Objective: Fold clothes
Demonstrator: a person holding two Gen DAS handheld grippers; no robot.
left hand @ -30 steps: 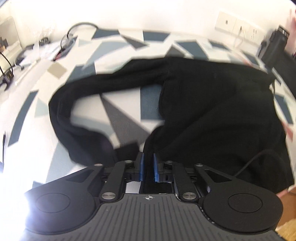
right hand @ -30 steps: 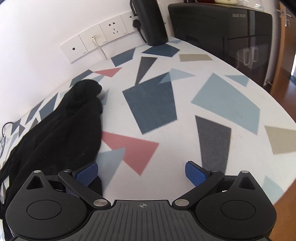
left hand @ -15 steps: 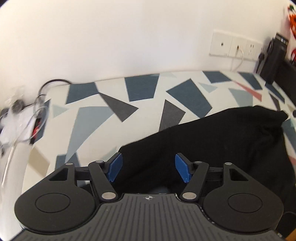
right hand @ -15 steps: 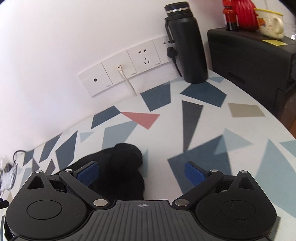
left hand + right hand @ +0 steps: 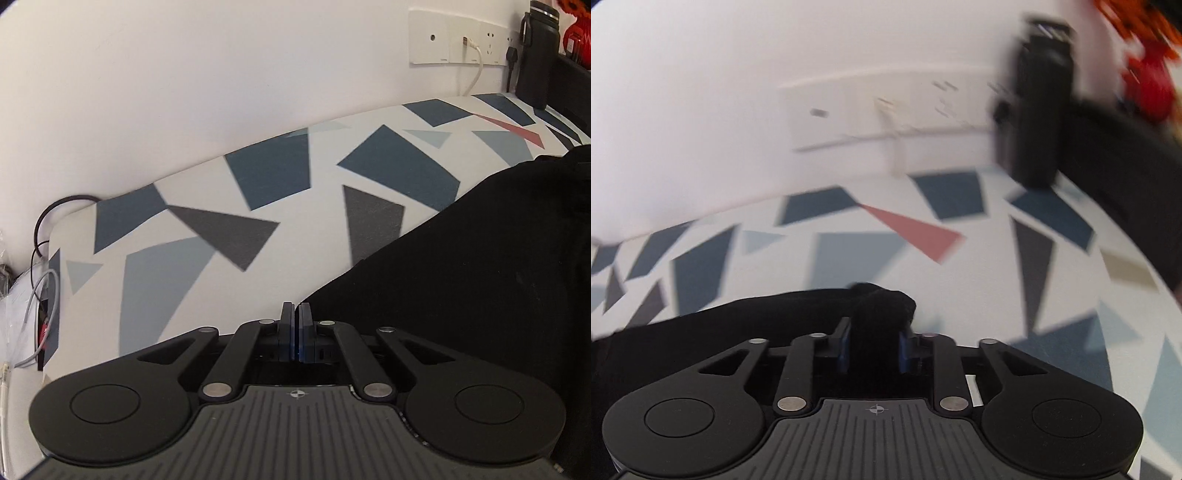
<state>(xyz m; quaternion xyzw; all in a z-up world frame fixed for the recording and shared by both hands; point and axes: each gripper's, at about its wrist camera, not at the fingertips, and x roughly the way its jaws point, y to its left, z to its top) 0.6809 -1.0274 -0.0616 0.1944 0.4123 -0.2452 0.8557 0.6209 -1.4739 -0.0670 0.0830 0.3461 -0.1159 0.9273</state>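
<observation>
A black garment (image 5: 480, 266) lies on the table covered with a white cloth with blue, grey and red shapes (image 5: 207, 266). In the left wrist view it fills the right side and its edge ends right beside my left gripper (image 5: 296, 314), whose blue pads are pressed together; whether cloth is pinched between them does not show. In the right wrist view, which is blurred, my right gripper (image 5: 873, 341) is shut on a bunched end of the black garment (image 5: 882, 306), which trails off to the left.
Wall sockets (image 5: 458, 37) with a white cable and a black flask (image 5: 533, 55) stand at the back right. A dark cabinet (image 5: 1126, 155) with red items stands at the right. Loose cables (image 5: 40, 295) lie at the table's left end.
Both grippers have closed from open. The right one now grips the garment's bunched end. The left one, open over the garment half a second ago, is shut at its edge.
</observation>
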